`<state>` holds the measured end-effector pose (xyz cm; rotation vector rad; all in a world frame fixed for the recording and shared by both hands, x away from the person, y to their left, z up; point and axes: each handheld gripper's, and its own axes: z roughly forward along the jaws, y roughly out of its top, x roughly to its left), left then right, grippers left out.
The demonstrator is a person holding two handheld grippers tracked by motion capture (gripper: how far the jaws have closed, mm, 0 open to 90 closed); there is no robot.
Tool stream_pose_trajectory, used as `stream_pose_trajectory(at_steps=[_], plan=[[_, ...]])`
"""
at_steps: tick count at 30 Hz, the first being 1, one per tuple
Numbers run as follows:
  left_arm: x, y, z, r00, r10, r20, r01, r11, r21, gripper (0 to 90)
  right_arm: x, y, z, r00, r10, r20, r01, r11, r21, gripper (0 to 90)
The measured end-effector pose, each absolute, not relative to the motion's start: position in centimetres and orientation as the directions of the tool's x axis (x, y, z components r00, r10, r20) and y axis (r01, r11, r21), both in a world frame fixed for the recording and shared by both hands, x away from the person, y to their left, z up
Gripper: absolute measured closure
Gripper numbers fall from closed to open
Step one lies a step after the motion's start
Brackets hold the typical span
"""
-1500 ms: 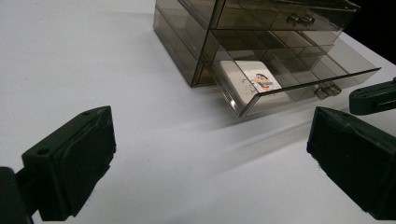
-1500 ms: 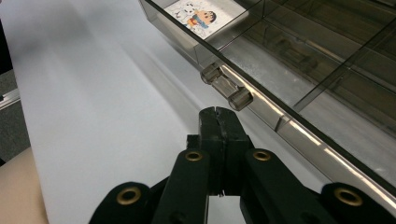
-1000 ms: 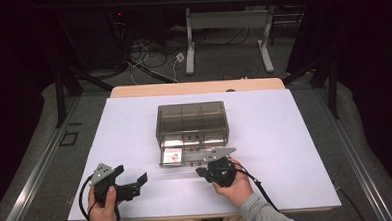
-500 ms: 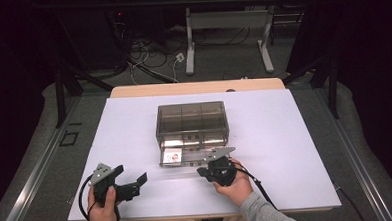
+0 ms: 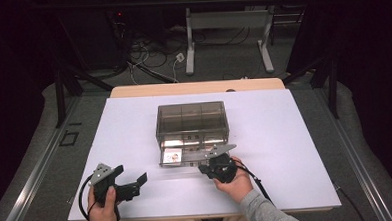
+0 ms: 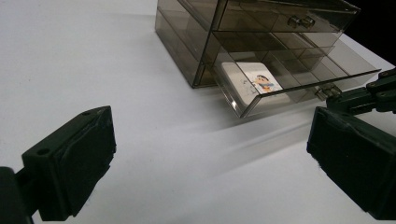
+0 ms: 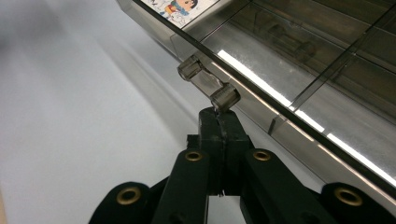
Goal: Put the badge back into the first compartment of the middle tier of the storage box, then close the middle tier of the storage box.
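- Right gripper view: your right gripper has its jaws closed together, and the tips stand just under the small clear handle of the pulled-out drawer. The tips seem to touch the handle, but I cannot tell if they really pinch a part of it or only rest against it.
- In the high view, this drawer sticks out from the bottom row of the smoky transparent drawer cabinet, which stands near the middle of the white table. Your right gripper is at the front edge of the drawer, on its right part.
- Inside the drawer lies a small white card with a cartoon figure, in the left compartment as the high view shows it.
- Your left gripper has its jaws wide apart and holds nothing; it waits near the front left part of the table, well apart from the cabinet.
- I judge the step in hand is moving the drawer by its handle. The next move calls for a straight motion along the drawer's line, or the light cabinet may slide or turn; your free left gripper could steady it.
- Hard to make out: the contents of the upper drawers behind the tinted plastic, and how far the drawer can travel. The drawing on the card is cut off in the right gripper view.
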<state>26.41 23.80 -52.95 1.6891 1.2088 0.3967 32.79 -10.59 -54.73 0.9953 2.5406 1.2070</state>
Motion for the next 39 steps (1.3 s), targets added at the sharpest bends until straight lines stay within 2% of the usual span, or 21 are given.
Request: stream_pose_trajectory(at_steps=[19,39], plan=[[26.37,23.79,-52.95,0.449,0.854,-0.261,0.532,-0.021,0.847,1.6,33.0,-10.65,-54.7,-0.755,0.636,0.156,0.522,0.441,0.73,90.0],[26.36,23.9,-52.94,0.449,0.855,-0.26,0.534,-0.024,0.845,1.6,33.48,-10.65,-54.8,-0.735,0.648,0.198,0.533,0.372,0.759,90.0]])
